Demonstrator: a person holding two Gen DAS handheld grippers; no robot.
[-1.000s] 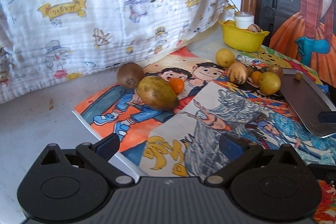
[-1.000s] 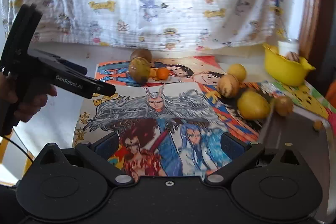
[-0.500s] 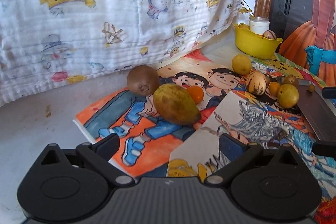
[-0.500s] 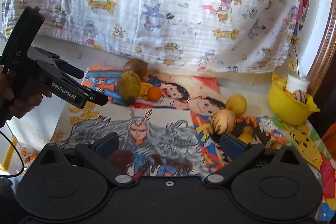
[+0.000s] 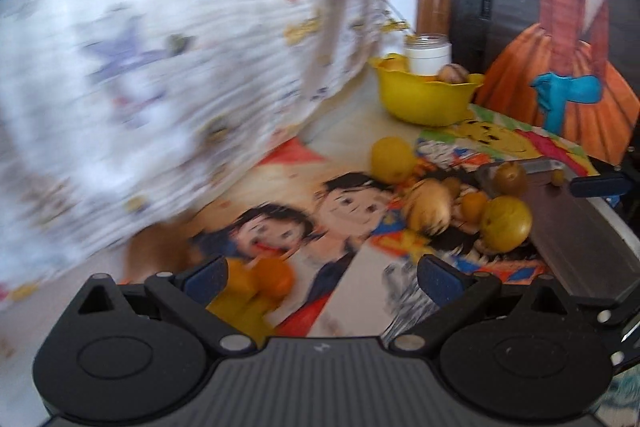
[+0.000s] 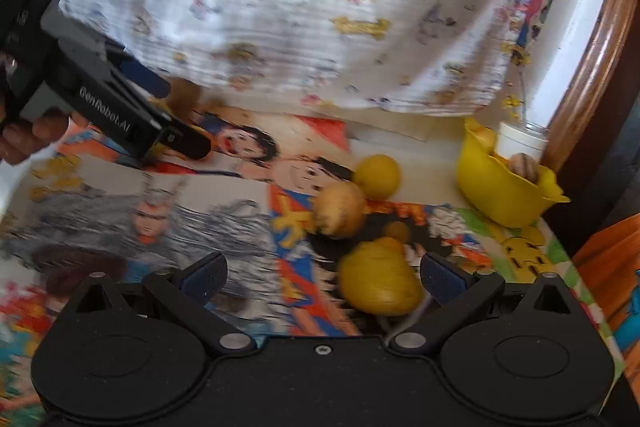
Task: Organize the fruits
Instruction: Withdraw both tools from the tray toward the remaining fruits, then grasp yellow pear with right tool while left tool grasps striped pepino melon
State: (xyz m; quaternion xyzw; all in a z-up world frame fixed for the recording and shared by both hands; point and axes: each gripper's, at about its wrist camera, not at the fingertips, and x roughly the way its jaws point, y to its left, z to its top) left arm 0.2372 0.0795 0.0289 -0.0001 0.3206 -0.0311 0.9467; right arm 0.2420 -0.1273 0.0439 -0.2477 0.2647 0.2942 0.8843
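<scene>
My left gripper [image 5: 320, 273] is open and low over the cartoon posters, with a yellow-green mango [image 5: 236, 301] and a small orange [image 5: 274, 277] just inside its left finger; a brown kiwi [image 5: 154, 255] lies left of them. My right gripper [image 6: 322, 273] is open with a yellow fruit [image 6: 378, 285] close to its right finger. A striped pale fruit [image 6: 339, 211], a yellow lemon [image 6: 376, 175] and a small orange fruit [image 6: 397, 230] lie beyond. A yellow bowl [image 6: 500, 195] holding fruit stands at the far right. The left gripper [image 6: 120, 107] shows from the side in the right wrist view.
A white patterned cloth [image 6: 300, 7] hangs behind the table. A white jar [image 5: 427, 57] stands behind the bowl. A grey metal tray [image 5: 576, 239] lies at the right with a small fruit [image 5: 510, 177] at its edge. A wooden frame [image 6: 600, 39] borders the right side.
Both grippers have moved forward and right over the posters. The mango and orange now sit at the left gripper's fingers, and the yellow fruit sits at the right gripper's right finger. Both views are motion-blurred.
</scene>
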